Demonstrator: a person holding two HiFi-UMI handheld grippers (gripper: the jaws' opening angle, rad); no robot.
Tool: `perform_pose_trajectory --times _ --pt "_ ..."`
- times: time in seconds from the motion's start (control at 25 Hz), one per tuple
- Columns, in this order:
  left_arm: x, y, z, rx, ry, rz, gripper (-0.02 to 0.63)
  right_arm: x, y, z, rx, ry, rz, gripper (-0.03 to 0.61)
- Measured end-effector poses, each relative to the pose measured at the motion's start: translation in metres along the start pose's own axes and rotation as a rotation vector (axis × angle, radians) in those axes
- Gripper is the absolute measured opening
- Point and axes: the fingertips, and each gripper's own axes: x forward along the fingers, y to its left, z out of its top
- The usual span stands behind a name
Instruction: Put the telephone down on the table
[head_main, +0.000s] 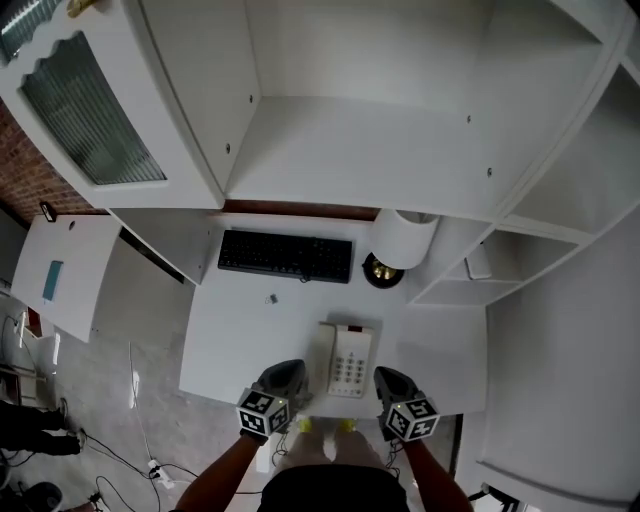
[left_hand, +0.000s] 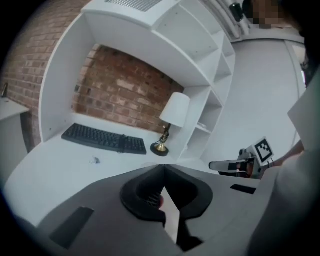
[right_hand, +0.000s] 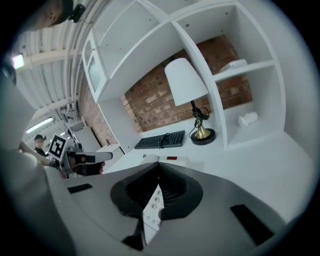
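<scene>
The white telephone (head_main: 345, 360) lies flat on the white table (head_main: 240, 330) near its front edge, keypad up, handset along its left side. My left gripper (head_main: 285, 377) hovers just left of the phone and my right gripper (head_main: 392, 382) just right of it, both apart from it. In the left gripper view the left gripper (left_hand: 164, 167) has its jaws together with nothing between them. The right gripper (right_hand: 159, 164) is likewise shut and empty in its own view. There the telephone (right_hand: 167, 160) shows beyond the jaw tips.
A black keyboard (head_main: 286, 256) lies at the back of the table. A white-shaded lamp (head_main: 403, 240) on a brass base stands at its right. A small scrap (head_main: 271, 298) sits mid-table. White shelving (head_main: 470, 270) rises on the right, and a brick wall (left_hand: 125, 95) stands behind.
</scene>
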Motion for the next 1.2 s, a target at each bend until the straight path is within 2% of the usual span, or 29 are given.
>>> perform_pose_trajectory --times 0.12,0.2,0.32,0.52,0.64,0.76,0.88,1.0,1.2 --pt "-0.026 -0.019 0.027 0.019 -0.06 -0.076 0.015 -0.026 0.014 0.025 -0.086 -0.029 -0.007 -0.003" --pt "-0.042 -0.031 0.047 0.024 -0.098 -0.084 0.015 -0.043 0.023 0.039 -0.115 -0.05 -0.016 -0.003" --pt "-0.057 -0.04 0.071 0.096 -0.129 -0.013 0.015 -0.06 0.034 0.055 -0.134 -0.057 -0.035 -0.003" --pt "-0.074 -0.04 0.091 0.086 -0.194 0.043 0.015 -0.081 0.048 0.083 -0.134 -0.126 -0.083 -0.003" --pt "-0.091 -0.033 0.108 0.129 -0.22 0.094 0.015 -0.093 0.053 0.09 -0.103 -0.136 -0.106 -0.003" --pt "-0.104 -0.014 0.141 0.154 -0.278 0.15 0.015 -0.101 0.049 0.107 -0.116 -0.159 -0.133 -0.003" --pt "-0.111 -0.002 0.164 0.153 -0.316 0.165 0.015 -0.106 0.044 0.13 -0.124 -0.205 -0.159 -0.003" --pt "-0.118 0.007 0.179 0.18 -0.333 0.196 0.015 -0.12 0.031 0.144 -0.101 -0.236 -0.223 -0.003" --pt "-0.131 0.016 0.189 0.182 -0.35 0.231 0.015 -0.149 0.007 0.156 -0.072 -0.283 -0.299 -0.003"
